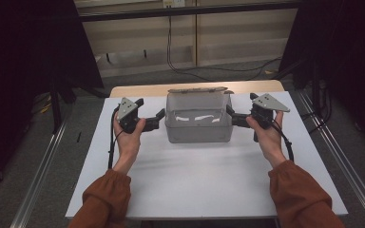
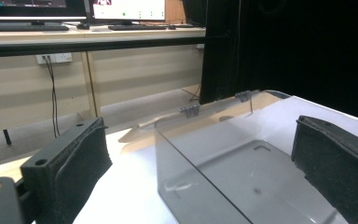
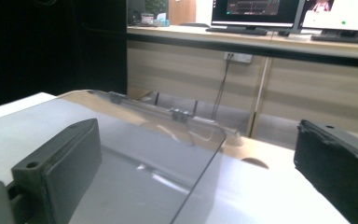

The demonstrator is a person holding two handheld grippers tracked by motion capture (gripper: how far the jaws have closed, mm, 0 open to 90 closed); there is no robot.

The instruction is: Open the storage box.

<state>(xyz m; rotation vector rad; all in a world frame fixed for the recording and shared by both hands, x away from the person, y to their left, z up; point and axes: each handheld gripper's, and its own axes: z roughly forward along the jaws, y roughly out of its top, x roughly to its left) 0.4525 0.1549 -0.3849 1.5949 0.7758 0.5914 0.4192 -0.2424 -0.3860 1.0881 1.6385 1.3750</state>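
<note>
A: Starting at the left: 1 left gripper (image 1: 159, 117) is seen in the high view, held in 1 hand (image 1: 129, 137), with an orange-brown sleeve (image 1: 102, 199) below it. A black cable (image 1: 110, 142) is trailed down beside the wrist.

B: And its jaws?

A: They are held apart. In the left gripper view, the near corner of the clear plastic box (image 2: 223, 163) is seen between the 2 black jaws, with no pad pressed on the wall.

B: So the box is counted as 1?

A: 1 box, placed on the white board (image 1: 204, 185) at the middle of the table, toward its far edge. Its lid (image 1: 197, 89) is folded back behind it, and 2 small hinges (image 2: 189, 110) are counted along the rear rim in the left gripper view.

B: Moving right, then.

A: 1 right gripper (image 1: 230, 115) is held at the box's right wall by the other hand (image 1: 268, 137). Its jaws are spread wide as well; in the right gripper view the box's corner (image 3: 168, 158) is seen between them, and contact is made by neither pad. 2 grey three-cornered plates are counted, 1 on top of each gripper.

B: Anything inside the box?

A: Nothing that can be made out; pale reflections are shown on its front wall.
</note>
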